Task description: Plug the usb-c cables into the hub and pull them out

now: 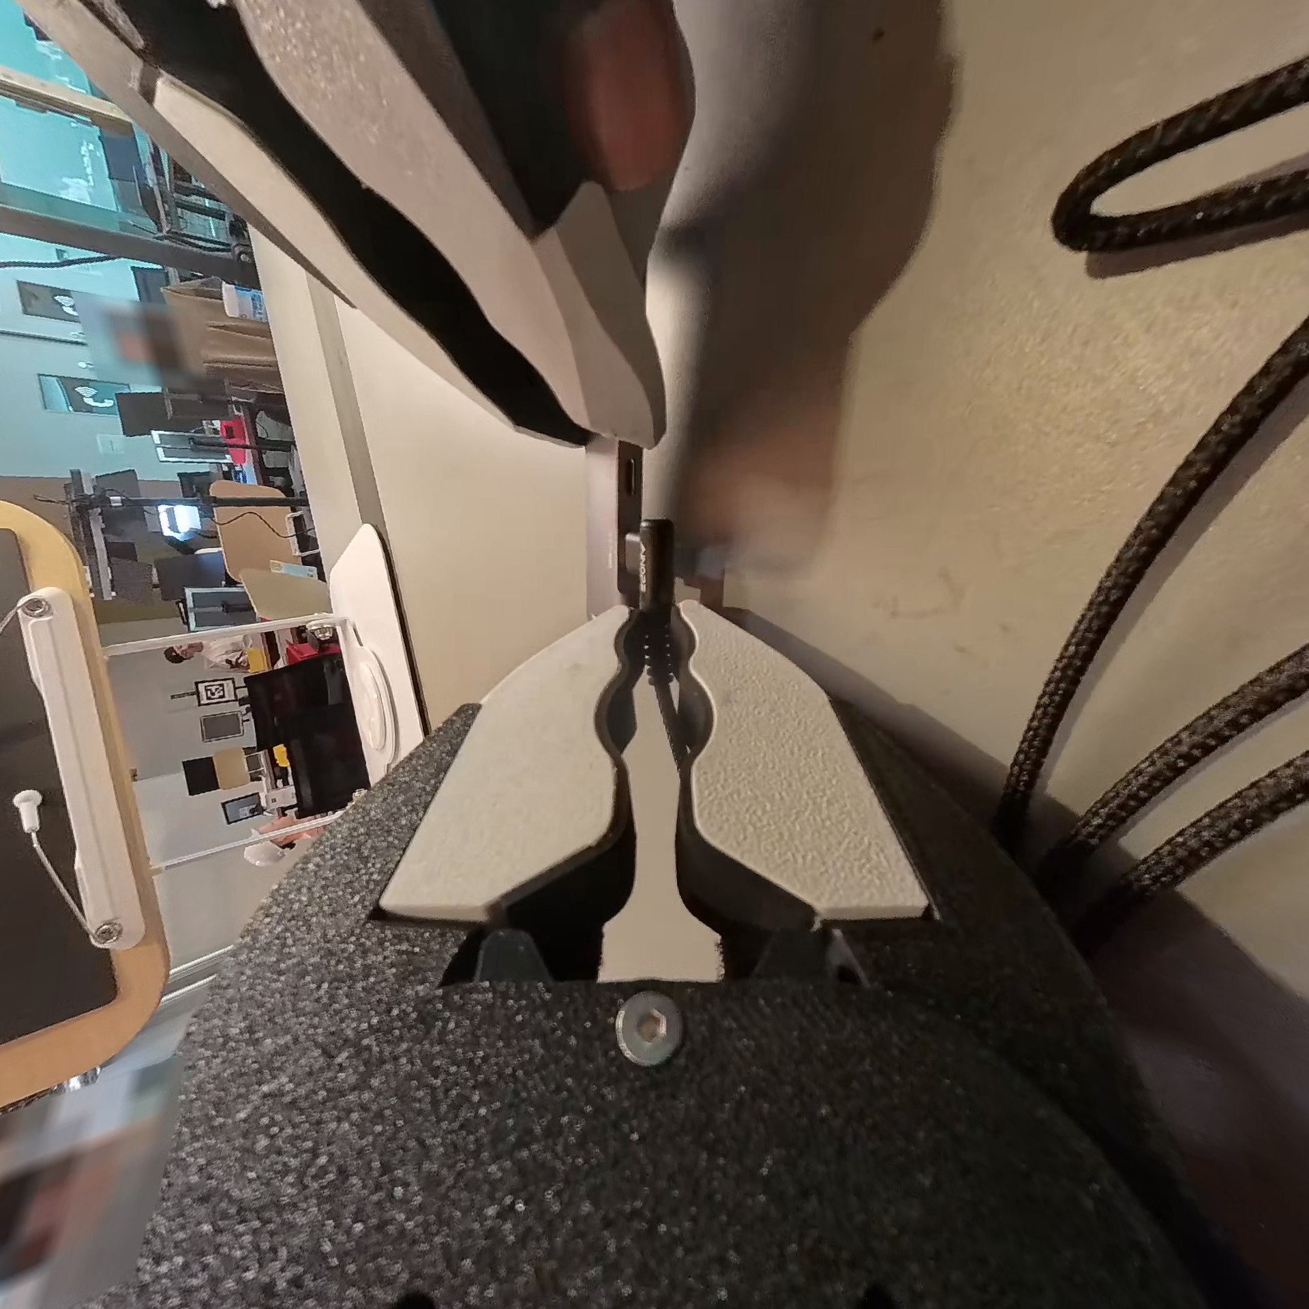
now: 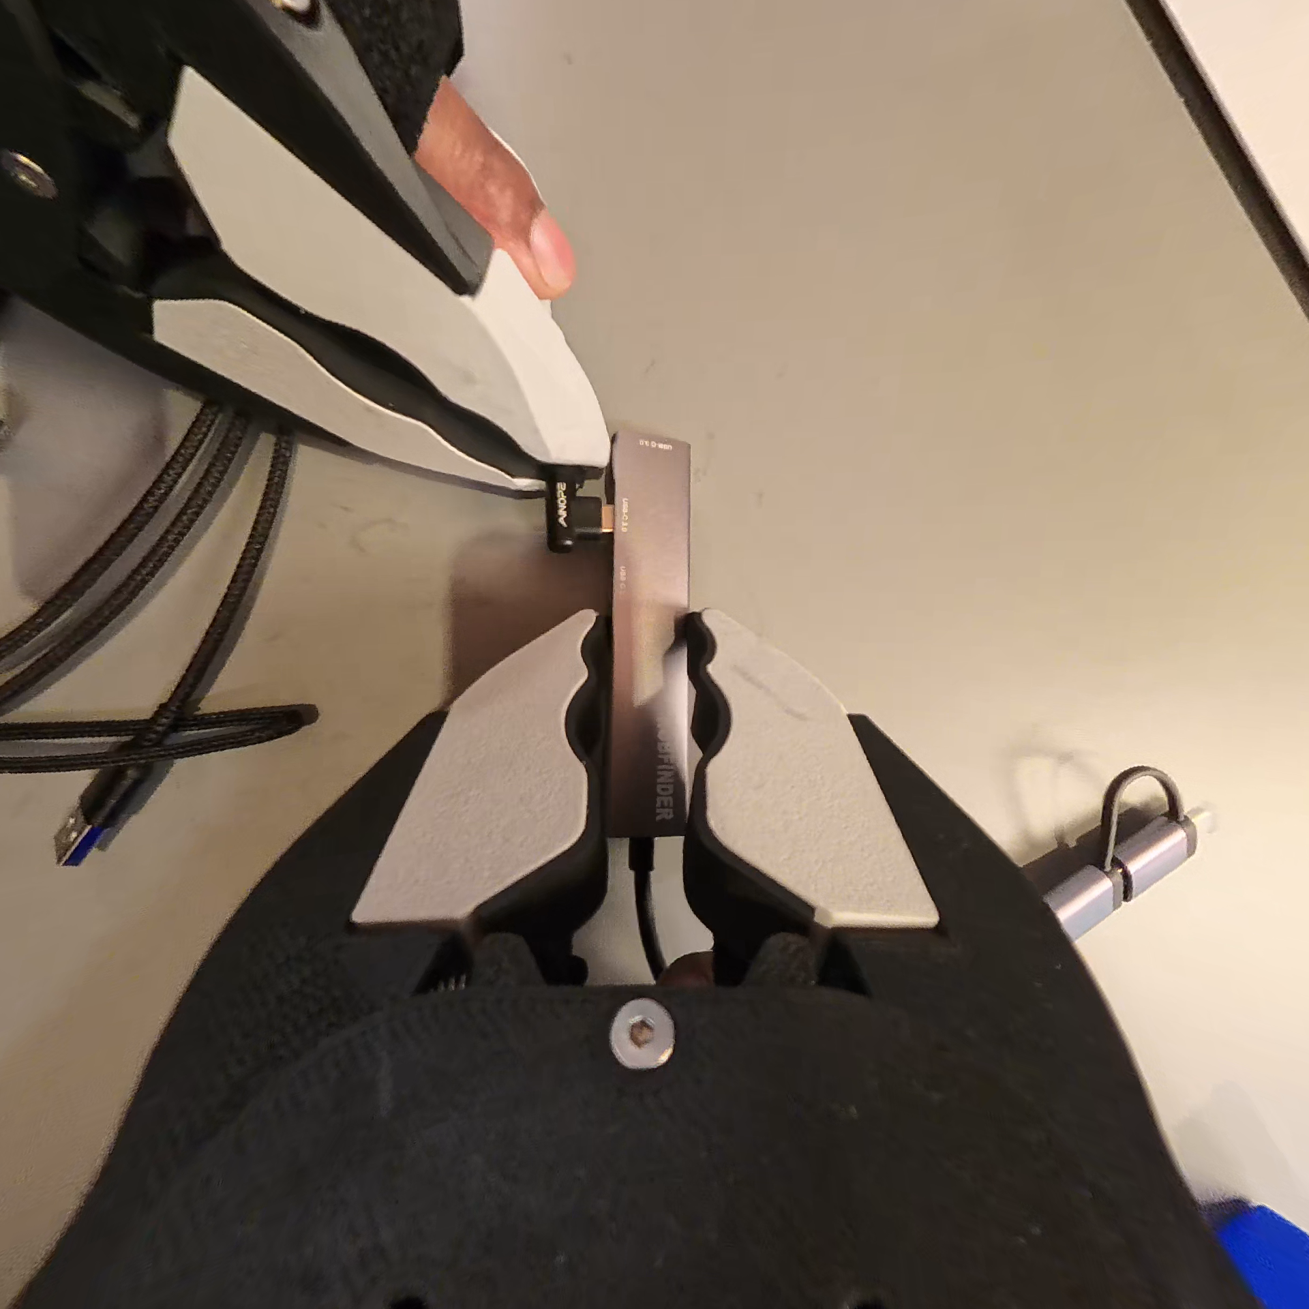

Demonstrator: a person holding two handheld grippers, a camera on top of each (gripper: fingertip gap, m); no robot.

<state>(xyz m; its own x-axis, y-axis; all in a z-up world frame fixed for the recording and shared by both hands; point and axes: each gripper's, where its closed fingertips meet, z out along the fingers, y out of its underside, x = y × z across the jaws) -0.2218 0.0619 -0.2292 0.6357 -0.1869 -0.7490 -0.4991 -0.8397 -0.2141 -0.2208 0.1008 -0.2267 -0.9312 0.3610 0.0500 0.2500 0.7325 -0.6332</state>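
Cream table (image 2: 921, 354) carries braided black cables (image 2: 142, 567) and a grey adapter (image 2: 1126, 871).

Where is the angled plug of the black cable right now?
In the right wrist view, the angled plug sits at the hub's left edge, its metal tip entering a side port, held by the left gripper from upper left.

This is looking like a lab or open tech office. Beyond the edge of the pale bench (image 1: 453, 496), the left wrist view is showing a long room crowded with dark monitors (image 1: 304, 737) on stands, desks, cardboard boxes (image 1: 212, 326) and a square black-and-white marker tag (image 1: 214, 691) standing on a post. Glass partitions (image 1: 57, 163) are glowing teal at the far side. Braided cables (image 2: 142, 567) are lying looped on the bench, with a grey adapter (image 2: 1112, 871) sitting nearby.
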